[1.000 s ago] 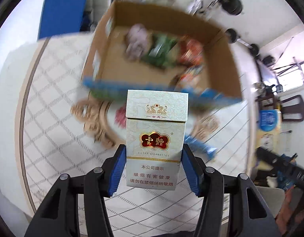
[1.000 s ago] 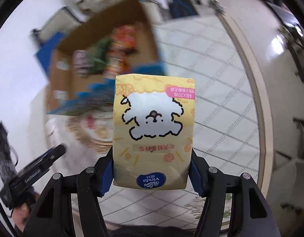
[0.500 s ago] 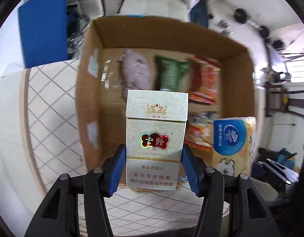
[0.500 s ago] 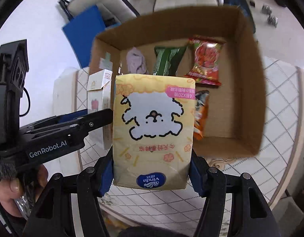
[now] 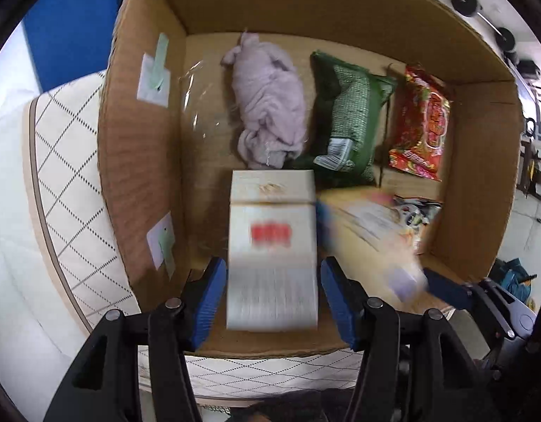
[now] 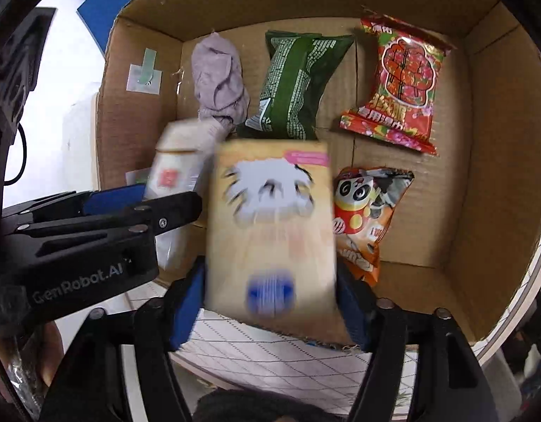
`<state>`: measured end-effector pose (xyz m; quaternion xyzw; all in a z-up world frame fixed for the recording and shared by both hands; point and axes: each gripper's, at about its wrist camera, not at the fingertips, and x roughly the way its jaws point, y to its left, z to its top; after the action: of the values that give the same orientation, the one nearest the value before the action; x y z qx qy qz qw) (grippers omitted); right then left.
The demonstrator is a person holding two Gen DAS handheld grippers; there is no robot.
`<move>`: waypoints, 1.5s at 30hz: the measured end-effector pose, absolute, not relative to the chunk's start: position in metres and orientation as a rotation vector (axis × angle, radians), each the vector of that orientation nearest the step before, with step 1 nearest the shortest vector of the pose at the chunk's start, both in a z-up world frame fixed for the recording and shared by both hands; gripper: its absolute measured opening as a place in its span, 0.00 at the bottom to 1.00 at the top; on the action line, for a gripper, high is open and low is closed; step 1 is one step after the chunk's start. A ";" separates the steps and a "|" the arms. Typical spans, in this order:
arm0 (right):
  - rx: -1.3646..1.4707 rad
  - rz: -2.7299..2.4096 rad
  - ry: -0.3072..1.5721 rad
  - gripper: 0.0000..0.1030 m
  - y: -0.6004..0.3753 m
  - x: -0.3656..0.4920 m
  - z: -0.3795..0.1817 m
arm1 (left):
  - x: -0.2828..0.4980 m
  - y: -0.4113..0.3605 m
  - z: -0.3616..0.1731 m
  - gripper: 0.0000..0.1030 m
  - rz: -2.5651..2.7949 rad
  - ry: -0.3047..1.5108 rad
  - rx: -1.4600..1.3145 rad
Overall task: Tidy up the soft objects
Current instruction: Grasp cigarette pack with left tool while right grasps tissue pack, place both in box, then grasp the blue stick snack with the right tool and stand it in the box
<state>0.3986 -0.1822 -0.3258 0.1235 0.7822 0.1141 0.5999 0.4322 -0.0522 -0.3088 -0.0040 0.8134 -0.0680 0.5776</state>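
Observation:
My left gripper (image 5: 272,299) is open around a white cigarette pack (image 5: 272,246), which looks blurred between the blue pads over the cardboard box (image 5: 137,161). My right gripper (image 6: 270,302) holds a yellow tissue pack (image 6: 270,225) with a cartoon dog, also blurred; its pads still touch the pack's sides. Both are low over the box's near half. The left gripper also shows in the right wrist view (image 6: 105,211), and the tissue pack in the left wrist view (image 5: 369,232).
The box holds a lilac cloth (image 5: 267,102), a green snack bag (image 5: 348,119), a red snack bag (image 5: 425,123) and a panda-print bag (image 6: 365,214). The box sits on a round quilted-pattern table (image 5: 66,232). A blue board (image 5: 70,24) stands behind.
Both grippers moved forward and down into the box. The left pads have spread away from the cigarette pack. Both packs now blur as if moving.

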 end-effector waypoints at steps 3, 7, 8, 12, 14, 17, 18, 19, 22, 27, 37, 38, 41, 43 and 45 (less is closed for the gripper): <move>0.254 0.249 1.797 0.81 -0.184 0.398 -0.320 | 0.428 -0.051 -0.306 0.53 -0.156 1.893 -0.031; 0.232 0.223 1.769 0.81 -0.192 0.392 -0.308 | 0.420 -0.050 -0.298 0.53 -0.146 1.862 -0.043; 0.218 0.204 1.755 0.81 -0.196 0.389 -0.304 | 0.417 -0.049 -0.295 0.53 -0.144 1.852 -0.044; 0.197 0.160 1.713 0.81 -0.209 0.383 -0.295 | 0.400 -0.045 -0.281 0.53 -0.140 1.789 -0.037; 0.177 0.133 1.686 0.81 -0.215 0.375 -0.290 | 0.390 -0.046 -0.273 0.53 -0.131 1.750 -0.036; 0.140 0.091 1.630 0.81 -0.220 0.364 -0.283 | 0.374 -0.041 -0.254 0.53 -0.119 1.675 -0.033; 0.135 0.084 1.615 0.81 -0.221 0.362 -0.280 | 0.367 -0.040 -0.246 0.53 -0.116 1.640 -0.033; 0.126 0.078 1.599 0.81 -0.221 0.358 -0.277 | 0.363 -0.039 -0.241 0.53 -0.108 1.614 -0.030; 0.104 0.060 1.555 0.81 -0.222 0.344 -0.266 | 0.355 -0.034 -0.222 0.53 -0.101 1.532 -0.028; 0.080 0.039 1.493 0.81 -0.225 0.326 -0.246 | 0.343 -0.029 -0.196 0.60 -0.104 1.454 -0.041; 0.100 0.013 1.366 0.95 -0.233 0.308 -0.208 | 0.318 -0.034 -0.166 0.97 -0.068 1.324 0.025; 0.098 0.014 1.350 0.95 -0.233 0.305 -0.203 | 0.316 -0.034 -0.163 0.98 -0.066 1.316 0.029; 0.093 0.018 1.319 0.95 -0.231 0.301 -0.192 | 0.313 -0.036 -0.157 0.98 -0.066 1.296 0.025; 0.092 0.019 1.310 0.95 -0.230 0.299 -0.187 | 0.311 -0.036 -0.153 0.98 -0.068 1.284 0.018; 0.095 0.016 1.297 0.95 -0.232 0.296 -0.183 | 0.310 -0.037 -0.150 0.99 -0.060 1.268 0.021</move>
<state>0.2960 -0.2315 -0.1826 0.0442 0.6037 0.0074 0.7960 0.3098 -0.0372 -0.1495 0.0099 0.5921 -0.0279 0.8053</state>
